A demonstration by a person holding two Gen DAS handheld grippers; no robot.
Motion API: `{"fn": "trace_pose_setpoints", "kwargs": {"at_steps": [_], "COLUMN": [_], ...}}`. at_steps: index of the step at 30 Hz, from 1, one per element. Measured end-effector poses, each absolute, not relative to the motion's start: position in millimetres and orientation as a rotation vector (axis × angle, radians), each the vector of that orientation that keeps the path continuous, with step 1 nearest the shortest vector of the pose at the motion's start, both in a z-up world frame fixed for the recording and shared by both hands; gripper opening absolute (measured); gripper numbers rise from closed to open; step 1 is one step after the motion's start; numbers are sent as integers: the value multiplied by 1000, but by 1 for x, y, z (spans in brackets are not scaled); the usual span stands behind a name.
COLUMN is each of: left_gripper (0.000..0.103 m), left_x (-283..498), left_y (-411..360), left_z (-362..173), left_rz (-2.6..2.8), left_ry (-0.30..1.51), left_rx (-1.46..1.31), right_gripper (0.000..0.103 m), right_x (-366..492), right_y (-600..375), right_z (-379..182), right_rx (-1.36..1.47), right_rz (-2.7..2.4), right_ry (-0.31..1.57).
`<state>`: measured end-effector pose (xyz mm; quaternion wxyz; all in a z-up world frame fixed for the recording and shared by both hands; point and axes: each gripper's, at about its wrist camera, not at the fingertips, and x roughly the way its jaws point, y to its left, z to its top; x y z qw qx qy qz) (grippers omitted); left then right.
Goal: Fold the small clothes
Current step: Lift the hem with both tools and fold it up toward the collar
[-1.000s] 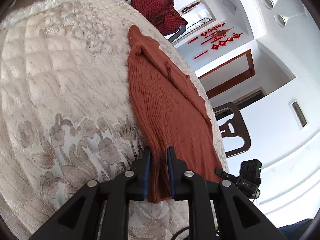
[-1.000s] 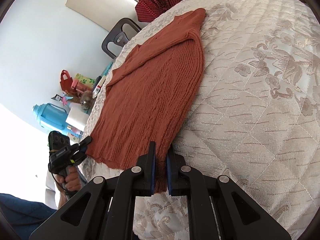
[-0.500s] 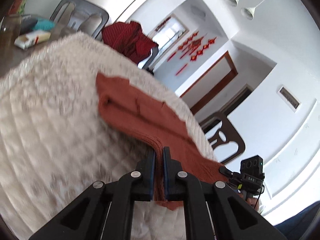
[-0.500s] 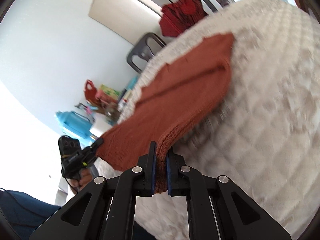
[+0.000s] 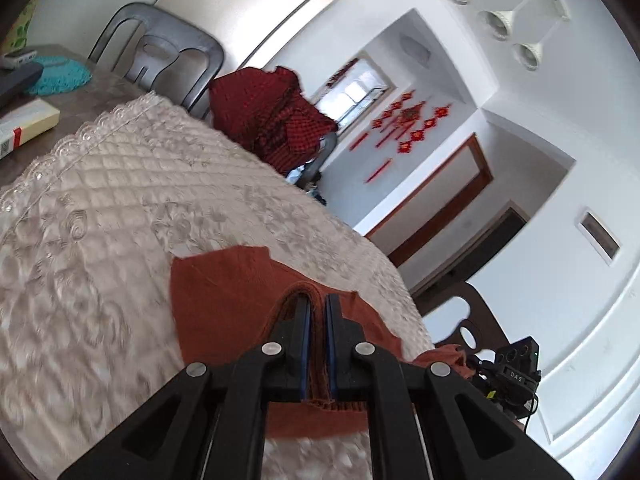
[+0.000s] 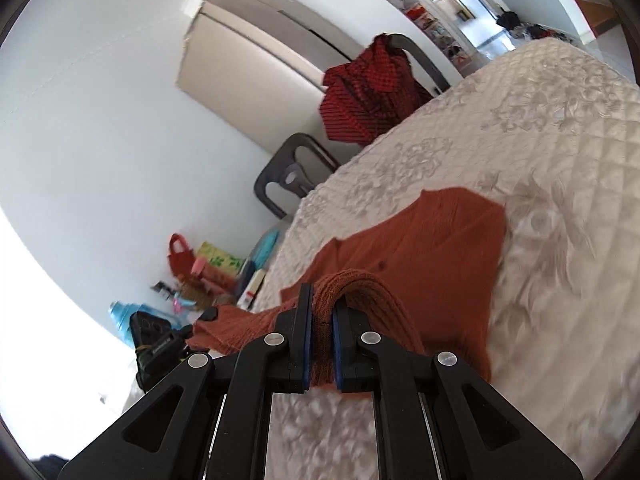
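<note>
A rust-brown knit garment (image 5: 216, 304) lies on the cream quilted cover (image 5: 100, 208). My left gripper (image 5: 317, 304) is shut on one corner of its hem, lifted and carried over the lower part of the garment. My right gripper (image 6: 322, 312) is shut on the other hem corner of the same garment (image 6: 440, 252), whose edge loops over the fingers. The garment is doubled over between the grippers. The right gripper also shows in the left wrist view (image 5: 508, 372), and the left one in the right wrist view (image 6: 160, 348).
A red checked garment (image 5: 276, 116) hangs on a grey chair (image 5: 160, 56) beyond the cover; it also shows in the right wrist view (image 6: 368, 92). A white box (image 5: 24, 128) and teal mat (image 5: 60, 76) lie at far left. A blue bottle (image 6: 122, 320) and clutter stand on the left.
Both grippers have lifted the hem and carried it forward over the garment. The garment, spread long before, is now folded over on itself and looks much shorter.
</note>
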<state>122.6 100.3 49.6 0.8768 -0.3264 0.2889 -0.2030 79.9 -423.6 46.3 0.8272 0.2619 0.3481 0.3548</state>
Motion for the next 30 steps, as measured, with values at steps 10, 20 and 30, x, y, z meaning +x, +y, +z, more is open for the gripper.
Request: {"fn": "trace_pose_setpoints", "kwargs": {"at_steps": [10,20,30], "left_gripper": [8,27,41], "left_x": [199,219,191], "left_y": [109,123,114], "left_z": [-14,-29,7], "left_rz": [-297,-255,-245], "left_ry": [797,800,715], "left_rx": [-802,-949,-768], "right_gripper": [9,24,47], "right_x": [175,209,200], "right_y": [-428,-431,-435], "right_z": [-7,-19,1], "right_rx": [714,851,848], "right_rz": [603,612,634], "right_ry": [926,996,920]}}
